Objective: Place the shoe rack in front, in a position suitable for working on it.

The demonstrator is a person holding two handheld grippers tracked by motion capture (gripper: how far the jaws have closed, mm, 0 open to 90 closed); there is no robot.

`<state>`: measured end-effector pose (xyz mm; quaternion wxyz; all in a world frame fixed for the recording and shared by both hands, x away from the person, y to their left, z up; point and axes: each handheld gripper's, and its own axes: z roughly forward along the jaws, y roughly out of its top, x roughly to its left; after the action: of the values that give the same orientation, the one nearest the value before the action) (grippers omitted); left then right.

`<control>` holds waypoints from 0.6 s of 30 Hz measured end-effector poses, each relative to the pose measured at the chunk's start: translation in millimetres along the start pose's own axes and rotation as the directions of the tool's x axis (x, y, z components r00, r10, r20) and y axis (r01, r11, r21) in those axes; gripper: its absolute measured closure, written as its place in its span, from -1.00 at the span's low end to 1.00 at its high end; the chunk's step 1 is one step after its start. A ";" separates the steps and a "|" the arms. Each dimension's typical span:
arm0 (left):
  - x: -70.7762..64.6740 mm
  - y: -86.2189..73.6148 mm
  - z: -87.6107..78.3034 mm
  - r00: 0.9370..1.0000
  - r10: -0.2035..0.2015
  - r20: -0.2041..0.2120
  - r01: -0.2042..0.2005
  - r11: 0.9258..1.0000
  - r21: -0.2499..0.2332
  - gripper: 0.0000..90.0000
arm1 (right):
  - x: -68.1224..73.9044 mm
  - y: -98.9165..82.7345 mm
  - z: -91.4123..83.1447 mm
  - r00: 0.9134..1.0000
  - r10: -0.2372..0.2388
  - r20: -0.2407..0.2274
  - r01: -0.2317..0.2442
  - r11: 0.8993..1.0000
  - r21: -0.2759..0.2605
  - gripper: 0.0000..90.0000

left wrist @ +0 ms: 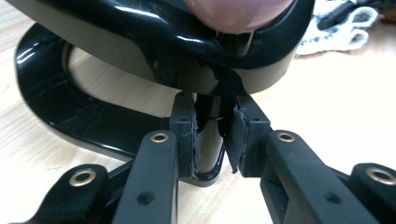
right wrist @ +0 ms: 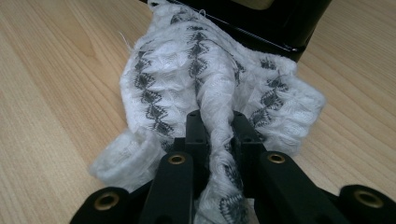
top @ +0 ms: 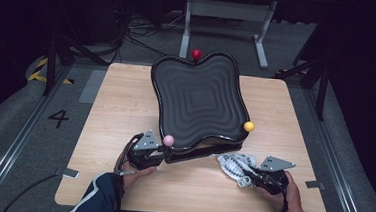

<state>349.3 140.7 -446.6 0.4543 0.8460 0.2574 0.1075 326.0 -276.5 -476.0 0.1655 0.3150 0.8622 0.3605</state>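
Wooden table [top: 126, 106], black tilted tray [top: 196, 99], left gripper [left wrist: 212, 140] clamping its post [left wrist: 208, 149], right gripper [right wrist: 219, 135] pinching cloth [right wrist: 187, 79]

A tilted black wavy tray [top: 196, 99] on its stand; beside it, a crumpled white patterned cloth [top: 235, 165].

Light wooden table [top: 125, 111], grey floor with a painted number four [top: 58, 117], white metal stand [top: 227, 11] behind.
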 end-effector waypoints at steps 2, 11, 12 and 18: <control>-3.7 -1.3 -0.5 1.000 -0.005 0.010 0.005 1.000 0.001 0.61 | 0.0 -0.3 -0.1 1.000 0.002 0.000 -0.002 1.000 -0.002 0.79; -10.5 -5.8 -3.9 1.000 -0.011 0.028 0.012 1.000 -0.003 0.59 | -0.4 -0.6 0.3 1.000 0.001 -0.002 -0.001 1.000 -0.005 0.79; -10.6 -6.0 -4.3 1.000 -0.011 0.027 0.011 1.000 0.001 0.60 | -0.4 -0.5 0.4 1.000 0.000 -0.002 0.000 1.000 -0.005 0.79; -10.1 -7.9 -1.7 0.999 -0.022 0.031 0.022 1.000 0.001 0.61 | -2.0 1.0 1.9 1.000 -0.008 -0.008 0.008 1.000 -0.006 0.80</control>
<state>337.3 140.1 -451.6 0.4590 0.8450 0.2595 0.0892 328.9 -276.3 -476.5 0.1644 0.3094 0.8632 0.3635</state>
